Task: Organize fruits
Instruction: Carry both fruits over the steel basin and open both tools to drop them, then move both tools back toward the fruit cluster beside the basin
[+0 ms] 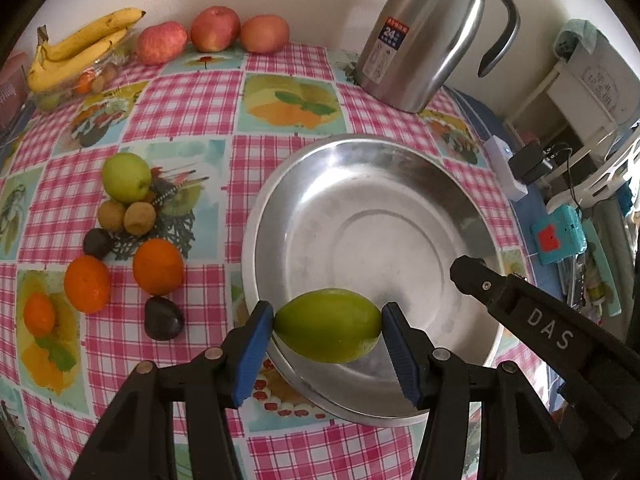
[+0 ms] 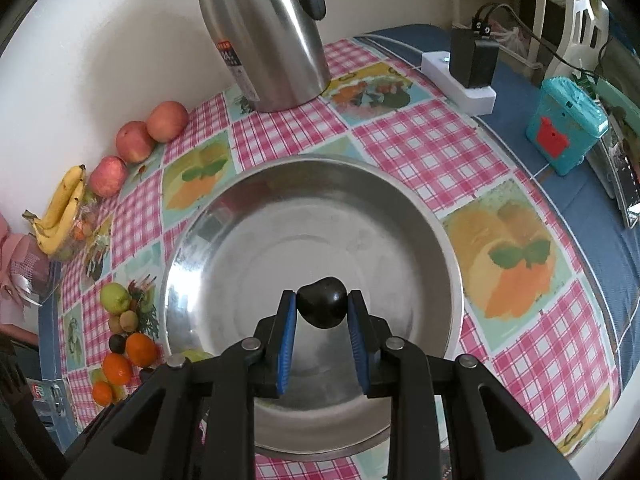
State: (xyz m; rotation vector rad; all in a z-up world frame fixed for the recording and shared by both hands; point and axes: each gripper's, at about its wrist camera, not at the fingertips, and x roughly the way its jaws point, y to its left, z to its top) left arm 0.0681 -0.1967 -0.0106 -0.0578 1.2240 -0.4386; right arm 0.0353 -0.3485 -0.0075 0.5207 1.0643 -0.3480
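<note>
A green fruit (image 1: 327, 325) sits clamped between the left gripper's (image 1: 328, 326) blue pads, over the steel bowl's (image 1: 472, 208) near rim; the right gripper (image 2: 322, 308) grasps a dark fruit (image 2: 323, 307) above the bowl's middle; oranges (image 1: 158, 266) lie on the tablecloth (image 1: 192, 96) to the left.

Pink-checked tablecloth (image 1: 192, 92), silver bowl (image 1: 360, 160), green fruit (image 1: 328, 326), blue fingers (image 1: 252, 356)

Soft, even daylight is filling both views; the steel bowl (image 1: 400, 184) is throwing mild glare, while fisheye distortion is bending and darkening the corners.
</note>
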